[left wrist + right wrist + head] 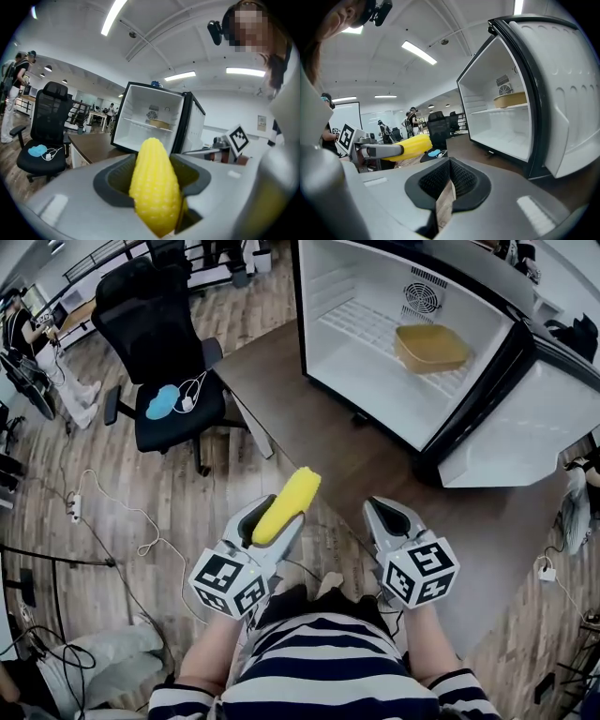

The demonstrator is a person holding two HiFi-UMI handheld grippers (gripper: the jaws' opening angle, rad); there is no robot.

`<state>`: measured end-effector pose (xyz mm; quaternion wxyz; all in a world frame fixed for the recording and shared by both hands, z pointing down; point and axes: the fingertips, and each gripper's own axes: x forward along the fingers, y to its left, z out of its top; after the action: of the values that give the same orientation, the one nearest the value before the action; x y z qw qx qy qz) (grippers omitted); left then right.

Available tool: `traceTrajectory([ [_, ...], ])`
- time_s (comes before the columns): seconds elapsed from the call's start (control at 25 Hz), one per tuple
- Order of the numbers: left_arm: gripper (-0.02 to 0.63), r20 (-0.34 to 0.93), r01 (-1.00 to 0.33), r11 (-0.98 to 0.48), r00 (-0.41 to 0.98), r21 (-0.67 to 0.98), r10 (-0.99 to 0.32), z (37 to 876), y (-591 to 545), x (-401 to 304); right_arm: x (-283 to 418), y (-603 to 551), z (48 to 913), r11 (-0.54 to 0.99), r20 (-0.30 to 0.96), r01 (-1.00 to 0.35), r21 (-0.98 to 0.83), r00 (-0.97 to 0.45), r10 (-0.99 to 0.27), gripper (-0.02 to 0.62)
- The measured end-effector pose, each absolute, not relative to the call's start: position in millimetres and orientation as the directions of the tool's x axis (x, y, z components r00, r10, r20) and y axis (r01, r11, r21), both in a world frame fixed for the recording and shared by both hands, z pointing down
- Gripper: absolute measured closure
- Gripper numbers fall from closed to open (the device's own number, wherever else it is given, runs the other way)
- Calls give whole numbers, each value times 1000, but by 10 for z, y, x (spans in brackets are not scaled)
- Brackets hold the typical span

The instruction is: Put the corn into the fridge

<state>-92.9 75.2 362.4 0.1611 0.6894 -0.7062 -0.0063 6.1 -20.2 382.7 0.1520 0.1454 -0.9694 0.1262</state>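
Note:
A yellow ear of corn (pixel 287 505) sticks forward out of my left gripper (pixel 265 523), which is shut on it; in the left gripper view the corn (pixel 154 185) fills the space between the jaws. My right gripper (pixel 394 519) is held beside it, shut with nothing in it. Both are close to my body, short of the brown table (pixel 309 418). On the table stands the small white fridge (pixel 412 343) with its door (pixel 525 427) swung open to the right. A yellow container (pixel 431 347) sits on its shelf. From the right gripper view the corn (pixel 410 146) and fridge (pixel 501 122) also show.
A black office chair (pixel 164 362) with a blue item and a cable on its seat stands left of the table. Cables trail over the wooden floor (pixel 131 521). People stand far off in the office (pixel 14 89).

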Motion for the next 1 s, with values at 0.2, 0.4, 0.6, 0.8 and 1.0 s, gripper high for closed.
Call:
traceTrajectory([
  [0.2, 606, 233, -974, 31, 22, 225, -972, 3671, 369, -884, 132, -409, 3880, 922, 332, -324, -211, -911, -244, 604],
  [0.4, 606, 240, -979, 3, 48, 206, -970, 3673, 50, -862, 179, -567, 3942, 911, 332, -343, -228, -907, -258, 604],
  [0.6, 606, 240, -981, -33, 79, 189, -968, 3668, -262, -861, 191, -705, 4012, 898, 340, -364, -247, -900, -272, 604],
  [0.8, 606, 242, -981, -88, 129, 173, -962, 3683, -584, -882, 136, -878, 4090, 880, 351, -402, -252, -886, -303, 604],
  [1.0, 606, 249, -974, -154, 192, 164, -949, 3727, -948, -966, 83, -1132, 4158, 848, 361, -469, -246, -857, -368, 604],
])
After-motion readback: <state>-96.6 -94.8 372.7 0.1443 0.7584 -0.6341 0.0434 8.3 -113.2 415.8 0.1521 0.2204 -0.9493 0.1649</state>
